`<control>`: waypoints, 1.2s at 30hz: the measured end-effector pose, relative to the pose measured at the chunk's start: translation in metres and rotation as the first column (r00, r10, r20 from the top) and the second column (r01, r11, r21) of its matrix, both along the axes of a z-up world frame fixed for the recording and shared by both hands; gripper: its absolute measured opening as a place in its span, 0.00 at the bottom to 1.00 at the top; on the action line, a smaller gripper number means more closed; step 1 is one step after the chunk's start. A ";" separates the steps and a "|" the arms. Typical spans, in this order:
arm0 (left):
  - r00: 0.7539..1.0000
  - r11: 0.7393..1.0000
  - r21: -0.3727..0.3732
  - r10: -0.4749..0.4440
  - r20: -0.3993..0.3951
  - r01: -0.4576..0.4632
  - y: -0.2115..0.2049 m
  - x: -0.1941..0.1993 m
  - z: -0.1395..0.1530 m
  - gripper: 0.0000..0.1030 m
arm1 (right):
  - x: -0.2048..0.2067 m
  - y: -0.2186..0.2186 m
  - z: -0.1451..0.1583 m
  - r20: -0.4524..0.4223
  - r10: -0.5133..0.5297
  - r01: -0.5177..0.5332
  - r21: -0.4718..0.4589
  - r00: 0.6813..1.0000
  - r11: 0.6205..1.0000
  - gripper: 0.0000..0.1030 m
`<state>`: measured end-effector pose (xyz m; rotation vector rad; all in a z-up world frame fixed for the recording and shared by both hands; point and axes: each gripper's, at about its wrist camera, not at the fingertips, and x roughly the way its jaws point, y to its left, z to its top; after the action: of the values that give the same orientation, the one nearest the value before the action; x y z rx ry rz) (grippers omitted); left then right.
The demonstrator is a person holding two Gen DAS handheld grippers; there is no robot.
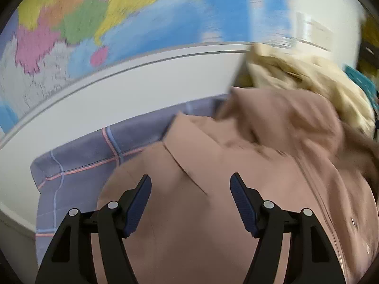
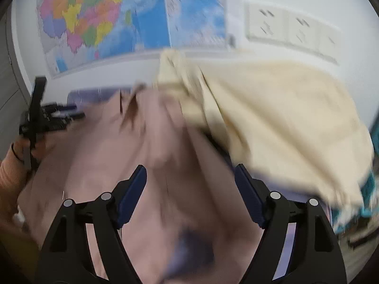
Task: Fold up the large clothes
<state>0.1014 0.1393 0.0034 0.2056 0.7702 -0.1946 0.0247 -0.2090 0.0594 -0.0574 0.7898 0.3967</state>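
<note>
Both the left gripper (image 1: 190,182) and right gripper (image 2: 189,174) stand wide and empty above the pink garment (image 1: 213,213) filling centre frame, apparently poised to select fold edges.

Items we cannot fully make out:

- Pink garment (image 1: 236,189): its near and right parts run off the edge of the left wrist view. In the right wrist view it is smeared by motion blur, so we cannot read its folds.
- Cream garment (image 2: 284,118): blurred in both views, and we cannot tell what kind of piece it is.
- Checked sheet (image 1: 83,161): mostly covered by the pink garment.
- Wall map (image 1: 83,19): cut off at the top, its lettering too blurred to read.
- Teal item (image 2: 369,184) at far right: a sliver only, unidentifiable.
- Left gripper (image 2: 71,114), seen from the right wrist: blurred.
</note>
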 end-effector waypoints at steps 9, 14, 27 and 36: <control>0.972 0.973 0.014 -0.231 0.039 0.231 -0.054 -0.098 0.005 0.74 | -0.106 -0.046 -0.056 -0.165 -0.138 0.145 0.028 0.977 0.989 0.76; 0.944 0.945 0.015 -0.328 0.036 0.328 -0.086 -0.131 -0.001 0.75 | -0.137 -0.037 -0.067 -0.154 -0.140 0.147 0.038 0.978 0.988 0.76; 0.911 0.911 0.001 -0.412 0.030 0.412 -0.128 -0.160 -0.011 0.77 | -0.133 -0.004 -0.081 -0.253 0.018 0.042 0.230 0.967 0.972 0.32; 0.911 0.911 -0.032 -0.411 0.015 0.411 -0.119 -0.162 -0.015 0.78 | -0.138 -0.030 -0.058 -0.244 0.058 0.040 0.378 0.968 0.925 0.02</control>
<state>-0.0607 0.0200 -0.0118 0.3354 0.7077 -0.6074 -0.1134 -0.2395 0.0017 0.3607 0.9502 0.5683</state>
